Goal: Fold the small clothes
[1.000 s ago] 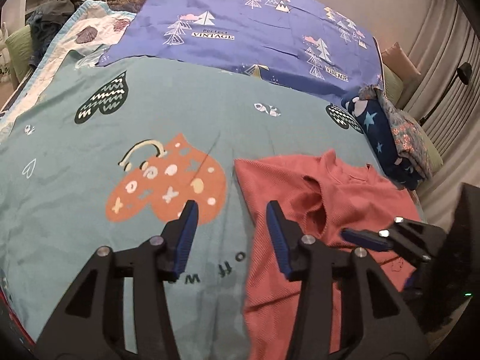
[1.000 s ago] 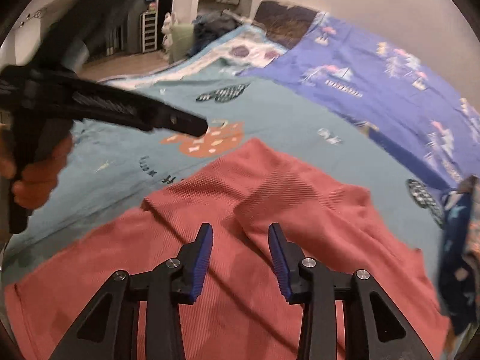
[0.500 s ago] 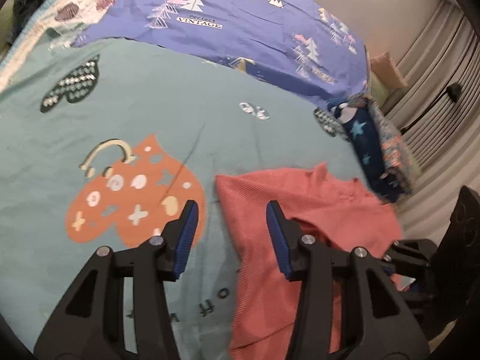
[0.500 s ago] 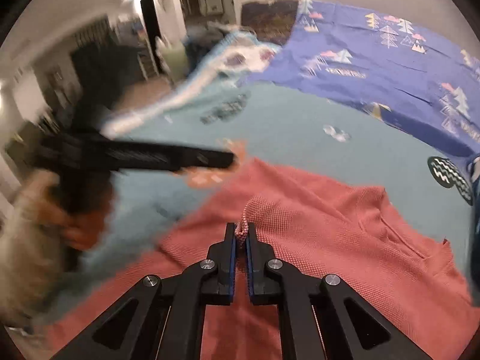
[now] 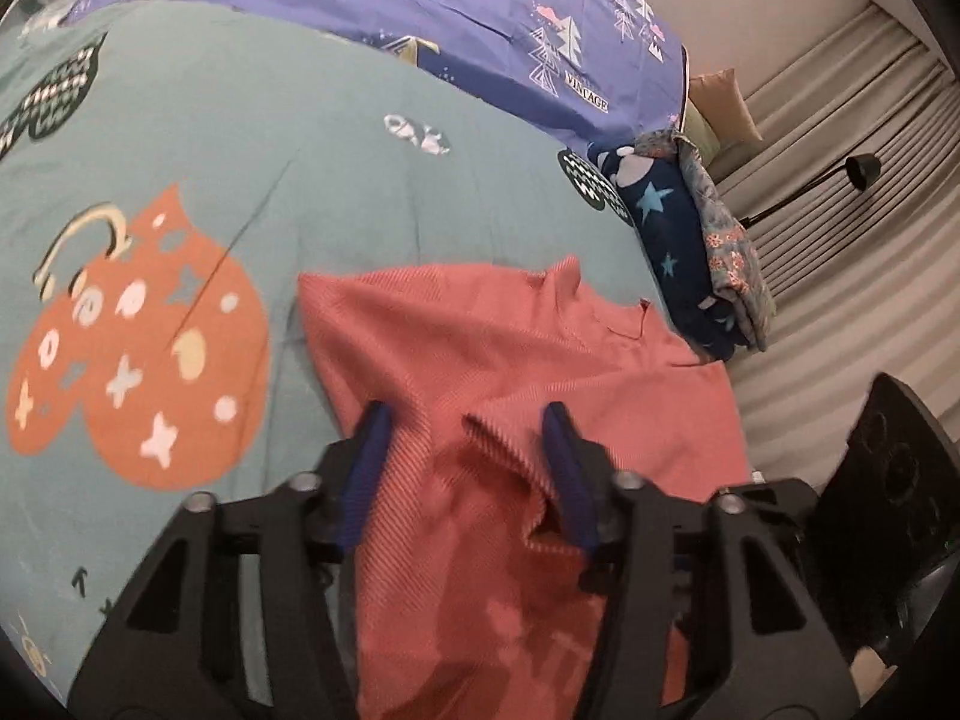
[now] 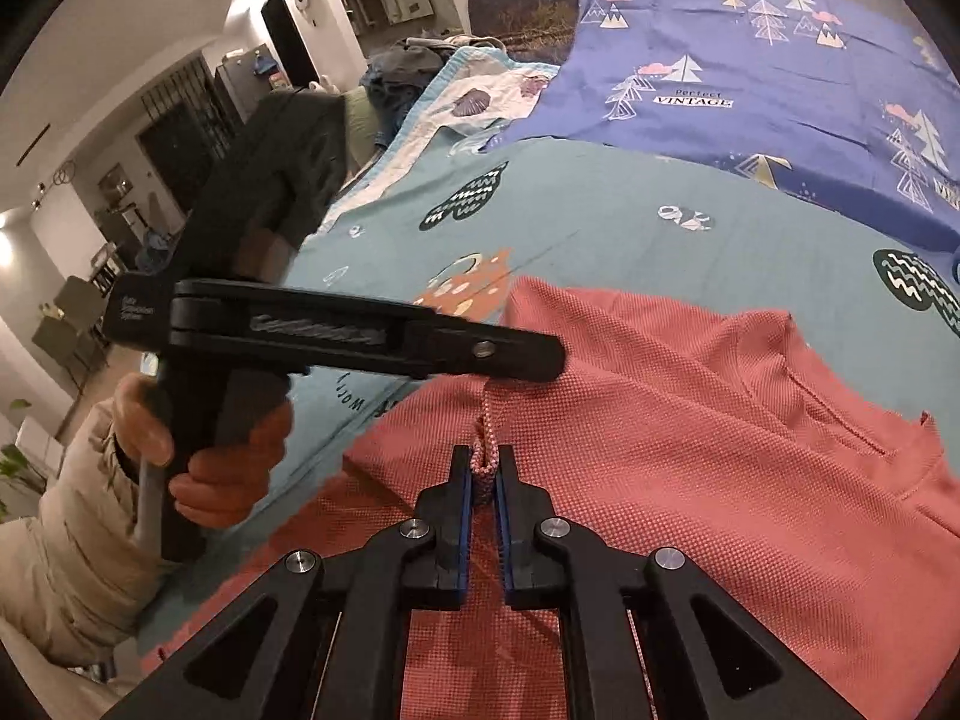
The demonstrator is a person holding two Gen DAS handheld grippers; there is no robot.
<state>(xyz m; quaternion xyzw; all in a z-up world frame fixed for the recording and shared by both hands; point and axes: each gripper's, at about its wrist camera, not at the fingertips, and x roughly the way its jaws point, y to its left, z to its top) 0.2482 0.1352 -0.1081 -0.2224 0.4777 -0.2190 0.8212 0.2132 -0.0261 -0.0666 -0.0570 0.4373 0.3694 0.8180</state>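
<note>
So we're barely starting: right tongs (image 6: 483,474) pinching the shirt (image 6: 690,420), left tongs (image 5: 462,468) wide apart, folds all pending.

The left wrist view sits low and close over the coral-red knit top (image 5: 528,354), facing across the teal patterned bedspread (image 5: 336,138) toward its far right corner. The right wrist view, equally near, faces the bedspread's far left edge. Both share the top and the blue tree-print sheet (image 6: 780,78).
</note>
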